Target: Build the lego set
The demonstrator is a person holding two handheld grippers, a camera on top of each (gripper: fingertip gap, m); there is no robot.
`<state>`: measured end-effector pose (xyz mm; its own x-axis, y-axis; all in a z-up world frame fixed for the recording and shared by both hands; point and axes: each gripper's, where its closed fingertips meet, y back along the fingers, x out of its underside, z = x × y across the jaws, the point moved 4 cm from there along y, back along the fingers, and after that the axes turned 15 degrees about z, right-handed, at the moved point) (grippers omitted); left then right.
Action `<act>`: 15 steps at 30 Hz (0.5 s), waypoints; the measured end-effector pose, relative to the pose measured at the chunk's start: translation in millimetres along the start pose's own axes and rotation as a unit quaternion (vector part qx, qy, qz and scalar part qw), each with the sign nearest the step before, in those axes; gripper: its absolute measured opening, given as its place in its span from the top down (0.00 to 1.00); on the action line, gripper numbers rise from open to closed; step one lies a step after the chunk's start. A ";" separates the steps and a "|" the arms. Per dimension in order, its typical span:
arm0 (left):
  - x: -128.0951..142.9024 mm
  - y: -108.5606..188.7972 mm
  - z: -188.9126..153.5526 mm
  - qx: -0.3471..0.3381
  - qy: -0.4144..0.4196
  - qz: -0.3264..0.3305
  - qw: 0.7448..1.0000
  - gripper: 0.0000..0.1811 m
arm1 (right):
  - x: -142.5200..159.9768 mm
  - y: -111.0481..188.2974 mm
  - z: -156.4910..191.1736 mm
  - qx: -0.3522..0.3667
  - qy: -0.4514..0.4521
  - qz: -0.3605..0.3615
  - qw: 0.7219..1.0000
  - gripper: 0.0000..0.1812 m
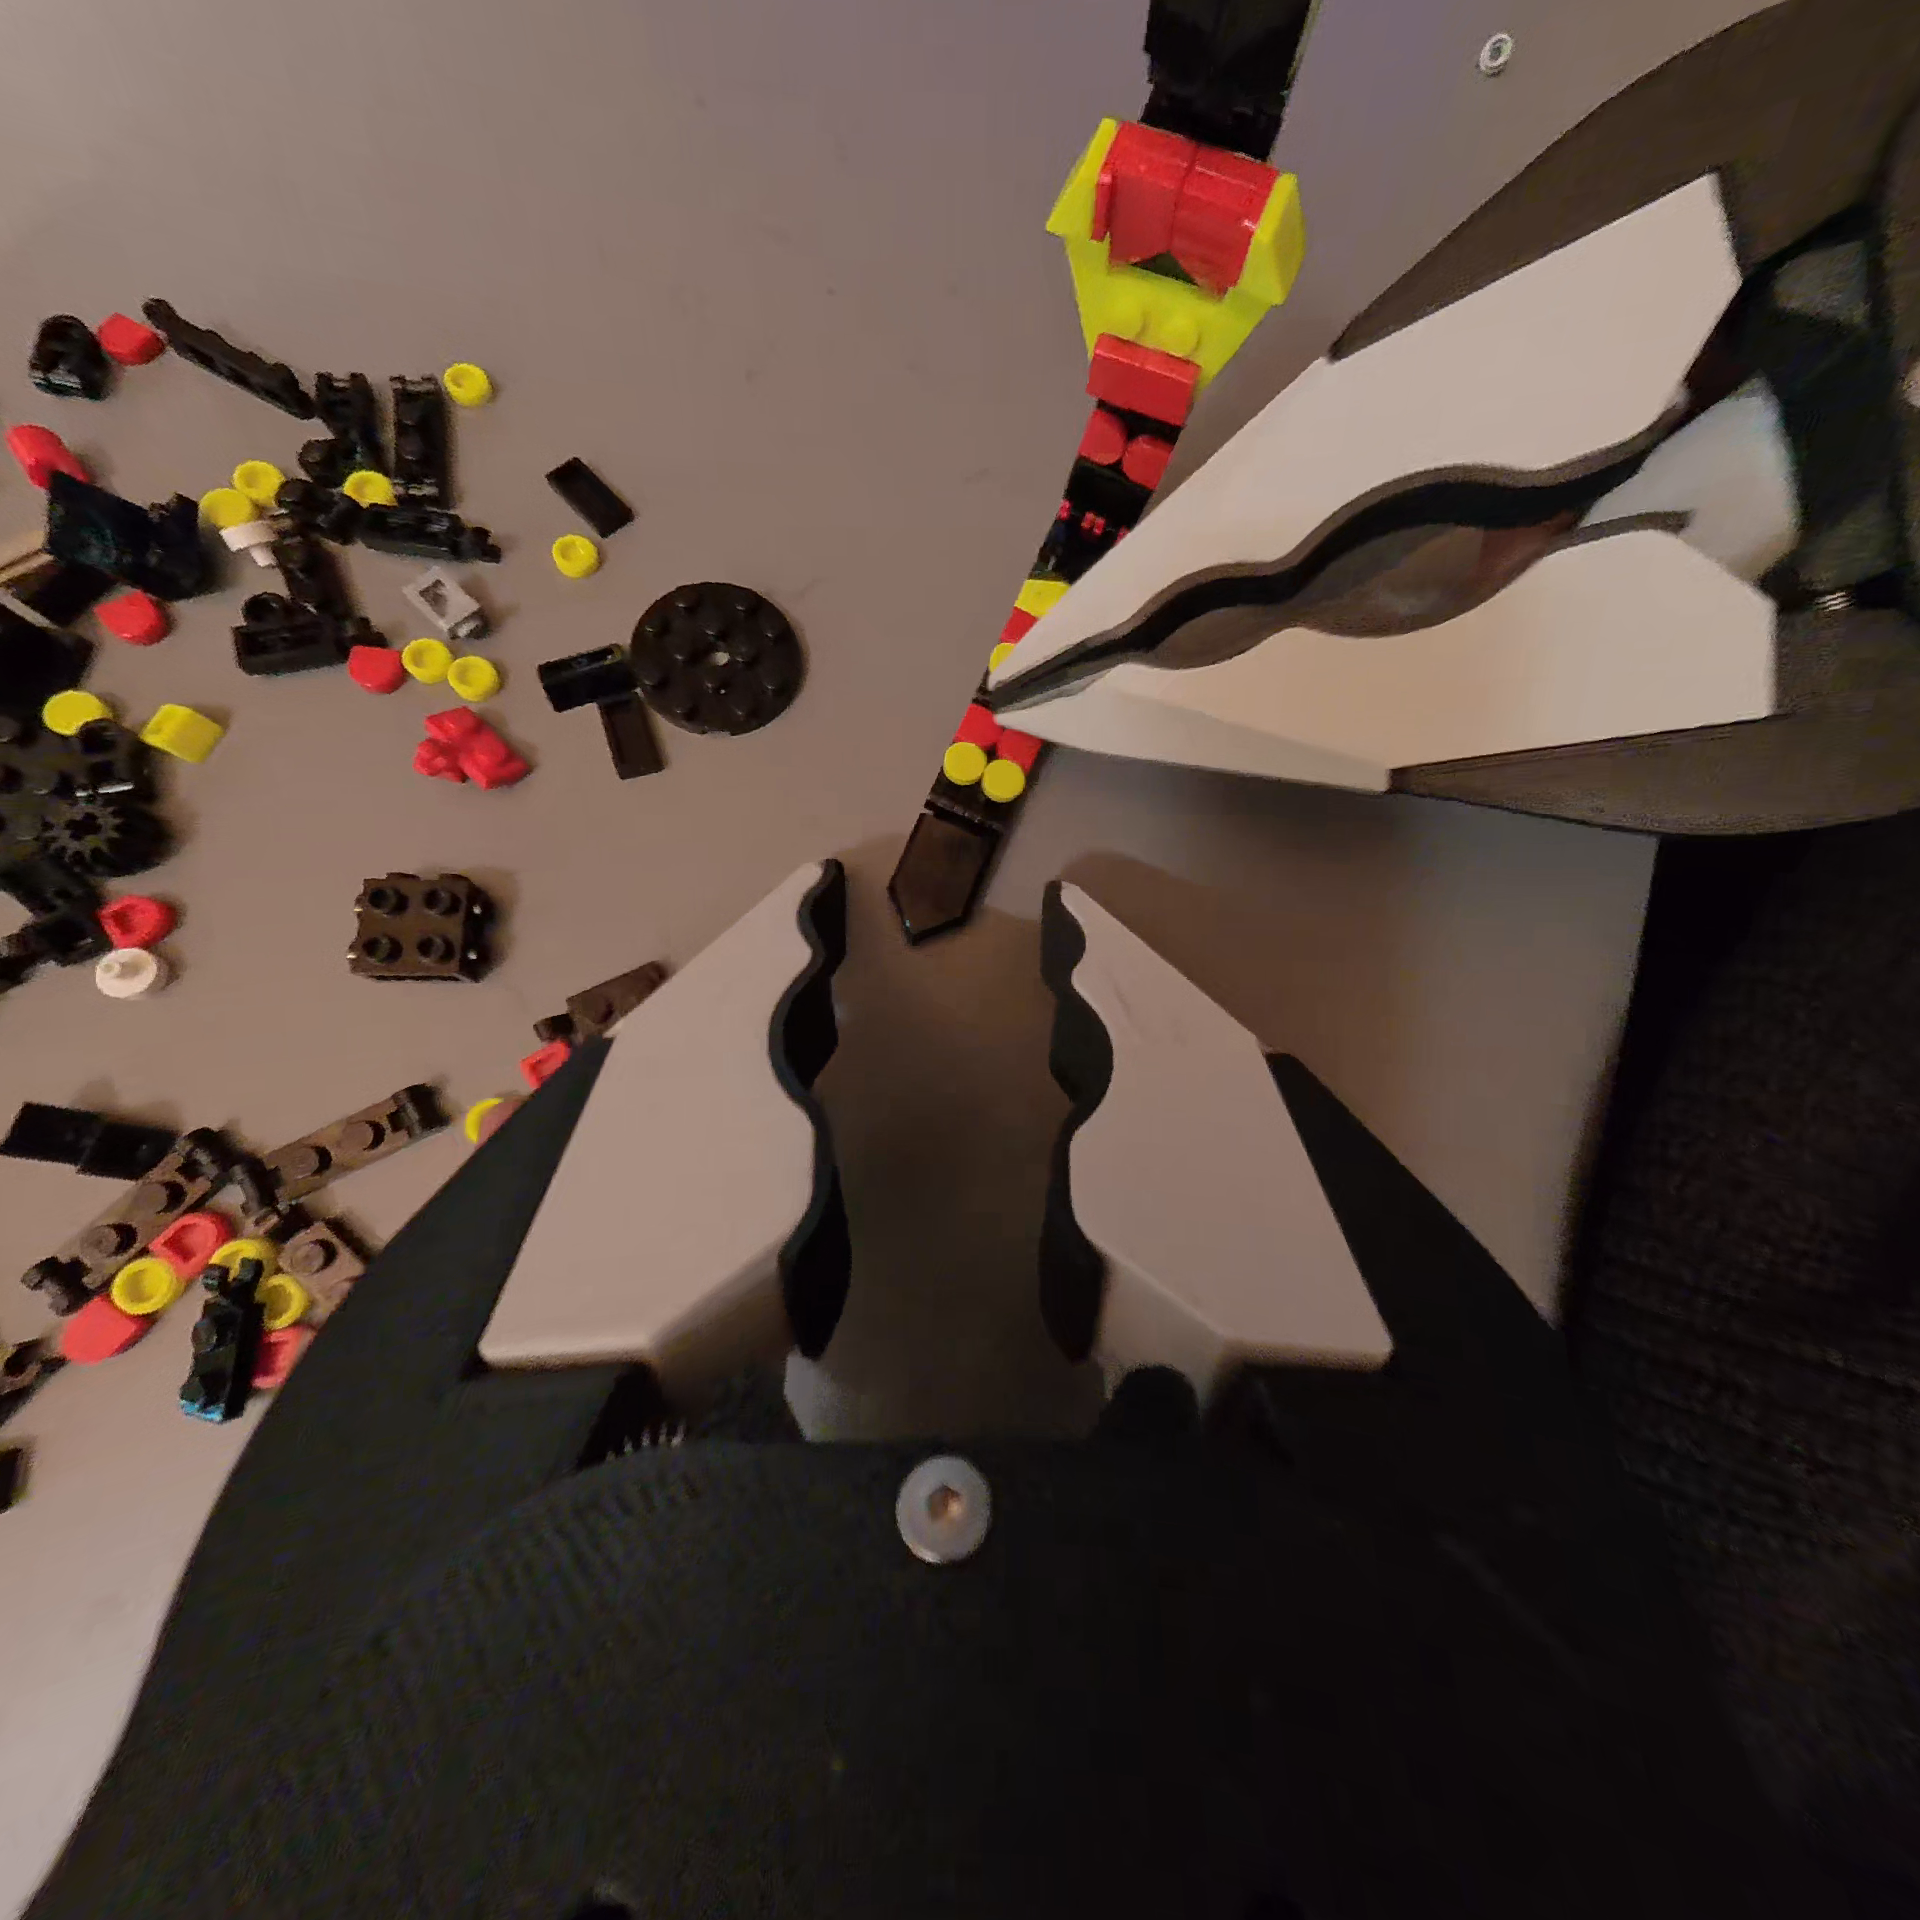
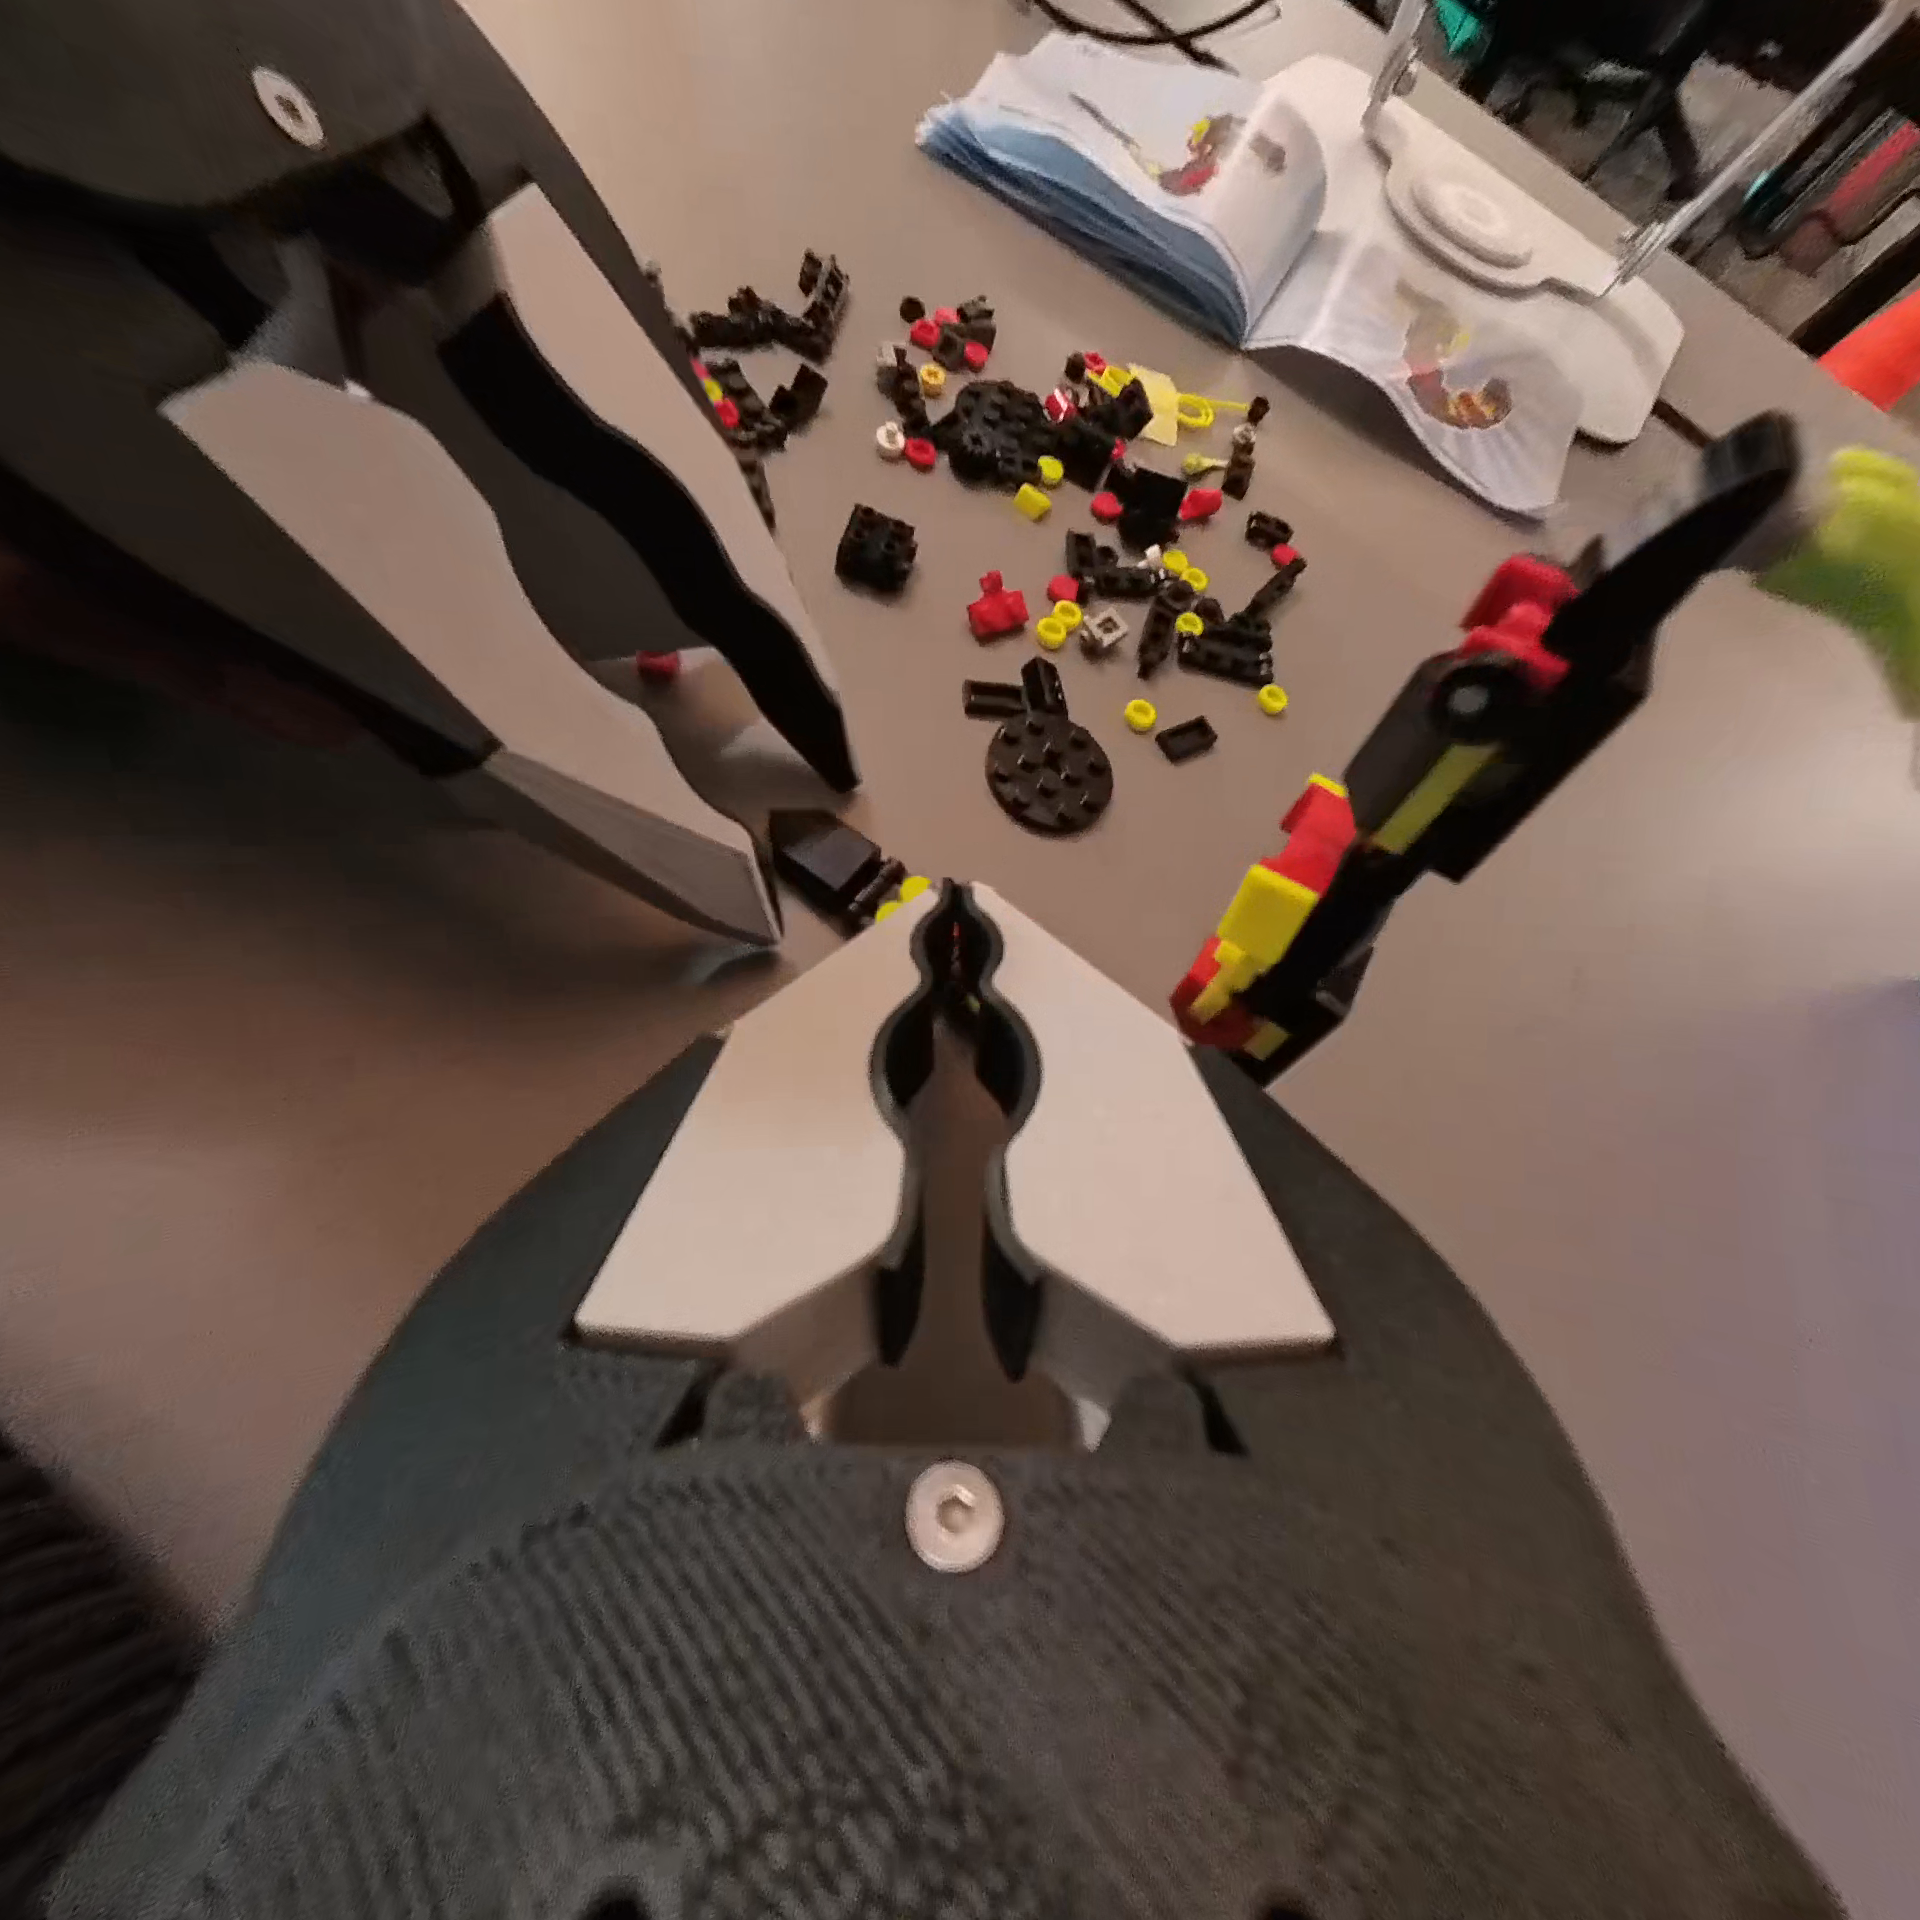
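Note:
The lego model (image 1: pixel 1179 260) is a long black strip with red, yellow and lime bricks, and its wide end is up. My right gripper (image 2: pixel 951 896) is shut on the strip near its lower end and also shows in the left wrist view (image 1: pixel 995 698). In the right wrist view the model (image 2: pixel 1455 727) runs up to the right. My left gripper (image 1: pixel 943 885) is open. Its fingertips (image 1: pixel 831 883) stand on either side of the model's black pointed end (image 1: pixel 935 883), not touching it. The left gripper (image 2: pixel 808 857) also shows open in the right wrist view.
Several loose black, red and yellow pieces lie on the grey table (image 1: pixel 727 260), among them a black round plate (image 1: pixel 717 657) and a black square brick (image 1: pixel 421 927). An open instruction booklet (image 2: pixel 1195 187) and a white stand (image 2: pixel 1475 218) lie at the far side. Only a small space, under 4 cm, lies between the two pairs of fingers. The black round plate (image 1: pixel 717 657) is about 5 centimeters from both grippers' fingertips. It is also in sight in the right wrist view (image 2: pixel 1041 760).

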<state>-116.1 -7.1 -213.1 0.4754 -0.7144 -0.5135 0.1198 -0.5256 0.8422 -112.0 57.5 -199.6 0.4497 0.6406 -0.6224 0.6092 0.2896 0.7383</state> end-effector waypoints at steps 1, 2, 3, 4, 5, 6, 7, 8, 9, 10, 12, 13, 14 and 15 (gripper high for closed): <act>0.2 0.1 -0.9 0.005 0.003 0.000 1.000 0.82 | 1.3 -1.3 0.1 0.001 0.001 0.007 1.000 1.00; 0.4 0.2 -1.4 0.006 0.006 0.001 1.000 0.83 | 2.4 -2.3 0.4 0.001 0.003 0.012 1.000 1.00; 0.7 0.2 -1.8 0.006 0.006 0.002 1.000 0.86 | 3.7 -3.5 0.6 0.000 0.004 0.019 1.000 1.00; 0.9 0.3 -1.9 0.005 0.007 0.004 1.000 0.88 | 4.6 -4.3 0.7 -0.001 0.005 0.023 1.000 1.00; 1.0 0.2 -1.6 0.002 0.007 0.006 1.000 0.90 | 4.7 -4.2 0.8 -0.003 0.004 0.023 1.000 1.00; 1.3 0.1 -1.1 0.000 0.008 0.007 1.000 0.91 | 4.8 -4.1 0.7 -0.005 0.003 0.023 1.000 1.00; 1.4 0.0 -0.8 -0.001 0.008 0.007 1.000 0.91 | 4.8 -4.2 0.7 -0.007 0.002 0.023 1.000 1.00; 1.6 0.1 -0.9 0.000 0.008 0.007 1.000 0.92 | 4.9 -4.2 0.7 -0.010 0.001 0.023 1.000 1.00; 1.7 0.2 -1.4 0.002 0.008 0.008 1.000 0.92 | 5.0 -4.1 0.9 -0.013 0.001 0.022 1.000 1.00; 1.7 0.3 -1.8 0.003 0.006 0.008 1.000 0.92 | 5.2 -4.1 1.2 -0.016 0.002 0.022 1.000 1.00; 1.6 0.6 -3.7 0.008 0.000 0.011 1.000 0.93 | 5.8 -4.3 2.7 -0.022 0.006 0.024 0.999 1.00; 1.6 0.7 -3.8 0.008 -0.001 0.012 1.000 0.93 | 5.7 -4.3 2.8 -0.021 0.007 0.024 0.999 1.00; 1.4 0.7 -3.8 0.008 -0.001 0.013 1.000 0.93 | 5.8 -4.2 2.7 -0.020 0.007 0.024 0.999 1.00; 1.3 0.9 -3.9 0.009 -0.001 0.014 1.000 0.93 | 5.9 -4.3 2.7 -0.021 0.006 0.024 0.999 1.00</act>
<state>-112.0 -6.7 -212.3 0.4766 -0.7298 -0.4902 0.0903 -0.5139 0.8531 -110.2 58.1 -207.1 0.4704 0.6629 -0.5825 0.5580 0.2880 0.7783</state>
